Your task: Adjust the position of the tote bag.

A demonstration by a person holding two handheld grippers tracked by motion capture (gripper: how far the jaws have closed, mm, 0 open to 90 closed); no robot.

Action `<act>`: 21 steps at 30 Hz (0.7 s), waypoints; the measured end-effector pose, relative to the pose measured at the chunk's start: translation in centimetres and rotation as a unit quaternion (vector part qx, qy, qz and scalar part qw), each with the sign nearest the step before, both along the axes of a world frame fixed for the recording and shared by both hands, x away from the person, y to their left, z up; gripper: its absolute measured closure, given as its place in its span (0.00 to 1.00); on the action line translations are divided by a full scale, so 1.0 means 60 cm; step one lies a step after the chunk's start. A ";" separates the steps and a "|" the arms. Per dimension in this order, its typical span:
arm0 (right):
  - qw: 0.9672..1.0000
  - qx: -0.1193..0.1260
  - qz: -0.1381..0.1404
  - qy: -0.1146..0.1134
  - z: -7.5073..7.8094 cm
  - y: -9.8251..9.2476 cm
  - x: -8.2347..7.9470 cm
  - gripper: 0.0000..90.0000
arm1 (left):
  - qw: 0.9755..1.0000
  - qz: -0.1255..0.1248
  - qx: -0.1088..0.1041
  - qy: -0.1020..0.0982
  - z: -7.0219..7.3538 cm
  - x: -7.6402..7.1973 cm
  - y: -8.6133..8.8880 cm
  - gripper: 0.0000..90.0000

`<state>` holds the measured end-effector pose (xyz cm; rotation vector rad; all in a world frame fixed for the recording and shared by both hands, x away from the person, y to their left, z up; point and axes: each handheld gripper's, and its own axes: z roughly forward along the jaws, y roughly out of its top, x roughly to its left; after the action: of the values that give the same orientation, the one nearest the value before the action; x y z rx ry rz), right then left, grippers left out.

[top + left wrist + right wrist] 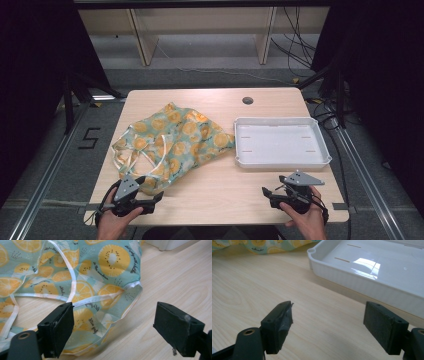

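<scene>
Both grippers wait at the bench's [215, 190] near edge, jaws wide, gripping nothing. Left gripper [113, 325] faces the fruit-print cloth's [82, 272] hem; right gripper [328, 322] faces the white tray [362, 282].

The printed cloth [172, 142] covers the left half of the table [220, 195], reaching the near-left corner. The white tray [282, 141] stands by the right edge. Between them, and along the near edge, bare wood gives free passage.
</scene>
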<state>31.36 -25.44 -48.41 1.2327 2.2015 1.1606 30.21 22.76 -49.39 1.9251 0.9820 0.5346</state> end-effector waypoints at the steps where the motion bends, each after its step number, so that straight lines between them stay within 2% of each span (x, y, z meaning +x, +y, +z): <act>1: 1.000 0.000 0.000 0.000 0.000 0.000 0.000 0.27 | 1.000 -0.001 -0.003 0.005 -0.002 0.001 -0.002 0.18; 6: 1.000 0.001 -0.010 0.004 -0.002 0.001 -0.001 0.24 | 1.000 -0.012 0.002 0.000 -0.003 0.002 -0.016 0.18; 7: 1.000 -0.005 -0.004 -0.001 -0.002 -0.001 0.001 0.23 | 1.000 -0.013 0.003 -0.002 -0.003 0.002 -0.016 0.18; 9: 1.000 -0.006 -0.003 -0.001 -0.002 -0.001 0.001 0.22 | 1.000 -0.016 0.008 -0.005 -0.002 0.002 -0.018 0.18; 12: 1.000 -0.004 -0.002 0.001 -0.004 0.000 0.002 0.20 | 1.000 -0.011 0.004 -0.005 -0.002 0.004 -0.022 0.18; 14: 1.000 -0.006 0.001 -0.001 -0.005 -0.001 0.003 0.18 | 1.000 -0.017 0.011 -0.010 0.000 0.007 -0.024 0.18; 16: 1.000 -0.002 0.003 0.001 -0.005 -0.001 0.002 0.18 | 1.000 -0.015 0.004 -0.005 -0.002 0.009 -0.032 0.18; 17: 1.000 -0.001 0.003 0.001 -0.004 -0.001 0.002 0.18 | 1.000 -0.018 0.008 0.000 -0.002 0.010 -0.036 0.18; 18: 1.000 -0.001 0.003 0.001 -0.005 -0.001 0.002 0.18 | 1.000 -0.020 0.010 -0.003 -0.002 0.012 -0.041 0.18; 19: 1.000 -0.001 0.003 0.000 -0.005 0.000 0.002 0.18 | 0.999 -0.026 0.022 -0.007 -0.001 0.015 -0.045 0.18; 21: 1.000 -0.003 -0.001 0.007 -0.004 0.001 -0.001 0.18 | 0.999 -0.024 0.025 -0.012 0.001 0.021 -0.057 0.18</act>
<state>31.29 -25.39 -48.65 1.2443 2.2119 1.1475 31.45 19.37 -49.36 1.9773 0.9117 0.5587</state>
